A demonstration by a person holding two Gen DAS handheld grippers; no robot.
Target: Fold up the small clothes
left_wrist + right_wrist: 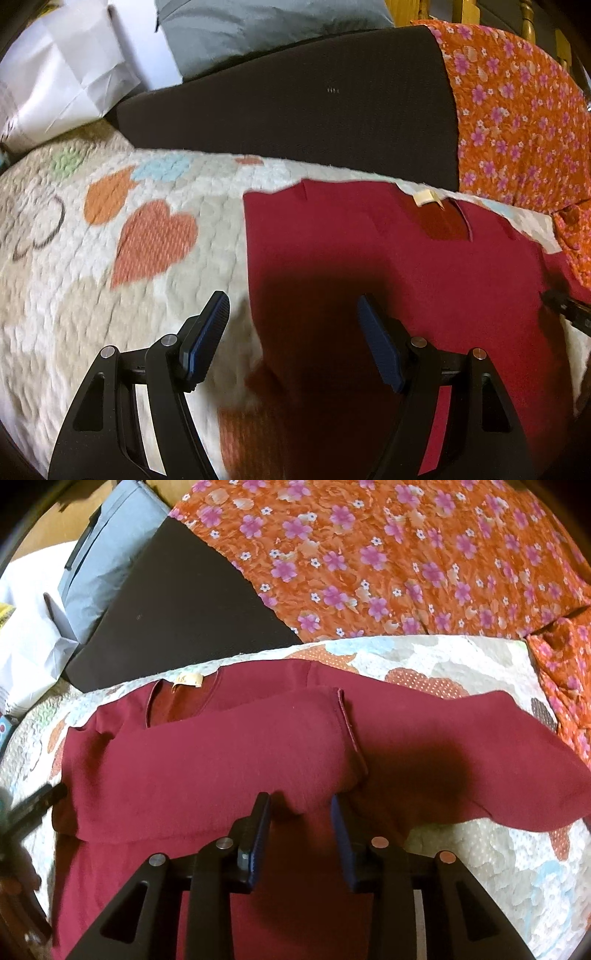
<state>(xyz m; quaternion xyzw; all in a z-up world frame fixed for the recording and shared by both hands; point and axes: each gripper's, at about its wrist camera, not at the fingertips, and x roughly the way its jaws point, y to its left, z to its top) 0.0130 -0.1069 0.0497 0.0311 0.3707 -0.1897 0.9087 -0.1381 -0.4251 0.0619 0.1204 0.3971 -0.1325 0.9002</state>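
A quilted bedspread (480, 664) with heart and flower patches covers the bed and carries everything. At the far side lie an orange floral cloth (406, 554), a dark flat cushion (295, 110), a grey pillow (258, 29) and white paper bags (62, 74).

The task's thing, a maroon T-shirt (221, 757), lies spread on the bedspread, neck to the far side with a small cream label (188, 680) showing at the collar. One sleeve is folded across the chest, its hemmed cuff (349, 723) lying on the body; the other side trails out to the right in the right wrist view.

Judgement: thin knit, light, soft and limp, not slippery, nothing fragile. It will sag and wrinkle if lifted by one point, so it is best pinched at an edge or hem, or at the crease of the fold, both layers together.

The right hand-held gripper (300, 805) sits low over the shirt near the folded sleeve's near edge, jaws moderately apart with cloth bunched up between the pads. Whether the pads press the fabric cannot be told; nothing is clamped.

The left hand-held gripper (293, 306) hangs above the shirt's left edge, jaws spread wide and holding nothing, one finger over the bedspread, the other over the shirt. Motion blur here.
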